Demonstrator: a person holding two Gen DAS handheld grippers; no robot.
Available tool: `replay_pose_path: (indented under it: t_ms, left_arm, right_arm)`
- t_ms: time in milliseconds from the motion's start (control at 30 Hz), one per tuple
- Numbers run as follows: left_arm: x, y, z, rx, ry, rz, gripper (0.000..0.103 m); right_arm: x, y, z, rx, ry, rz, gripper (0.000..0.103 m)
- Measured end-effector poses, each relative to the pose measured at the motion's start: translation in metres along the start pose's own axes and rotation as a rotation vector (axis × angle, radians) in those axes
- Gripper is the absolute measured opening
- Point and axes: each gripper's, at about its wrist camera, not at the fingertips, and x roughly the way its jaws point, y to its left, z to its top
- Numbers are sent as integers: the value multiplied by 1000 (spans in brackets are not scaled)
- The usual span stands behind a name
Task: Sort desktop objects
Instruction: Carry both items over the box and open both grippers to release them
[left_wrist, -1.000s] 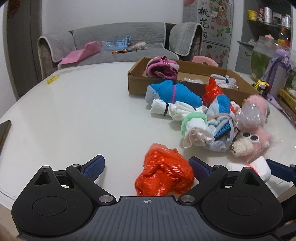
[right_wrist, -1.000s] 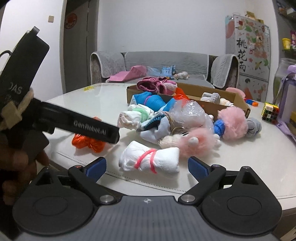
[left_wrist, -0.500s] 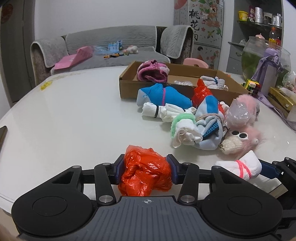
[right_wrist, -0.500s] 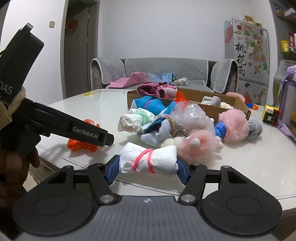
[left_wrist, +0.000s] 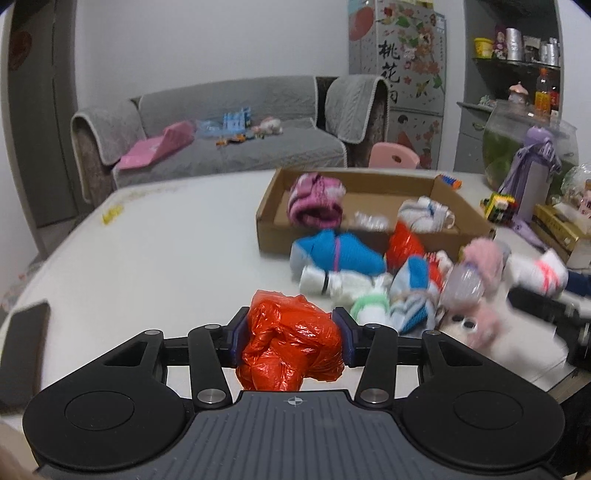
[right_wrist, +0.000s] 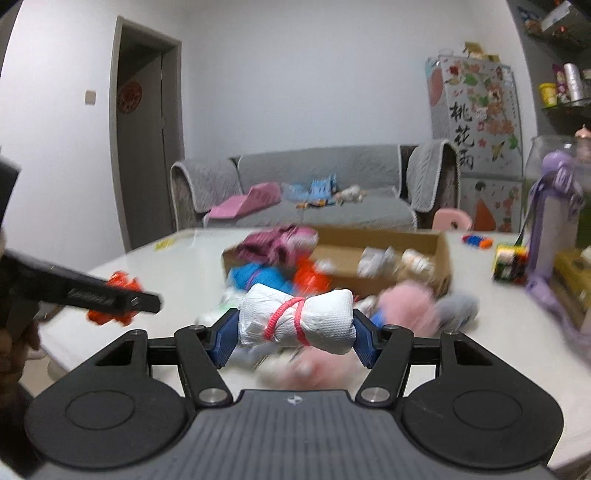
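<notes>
Left gripper (left_wrist: 291, 341) pinches crinkly orange plastic bag (left_wrist: 291, 350); right gripper (right_wrist: 295, 334) clamps banded white roll (right_wrist: 295, 321).

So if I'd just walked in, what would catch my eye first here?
Probably the crumpled orange plastic bag pinched in the left gripper, low in that view. Next, the white bundle tied with pink bands, clamped in the right gripper. Behind both, a bright heap of socks and plush toys lies before an open cardboard box.
</notes>
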Motion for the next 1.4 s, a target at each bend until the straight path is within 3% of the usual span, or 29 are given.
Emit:
replay_pose_path:
  t_ms: [233,400,700,933,1033,1400]
  left_arm:
    - [5,-11,49,66,-48,-8,53]
    - [30,-31,94,112,-68,-32,53]
    - [127,-76,167,163,6,-81,53]
    - [224,-106,178,212,143,-80,53]
    - [250,-113,175,230,177,-74,53]
    - [288,-110,170,222,246,-71,54]
  right_arm:
    - [19,-45,54,-51,-74,-36,59]
    - [58,-70,84,-103,-92,-21,59]
    - [169,-111,112,-74,19,46,59]
    - [225,-132,107,-29,112,43,59]
    - [224,-137,106,-37,137,44,59]
    - [239,-154,95,40,236,23,59]
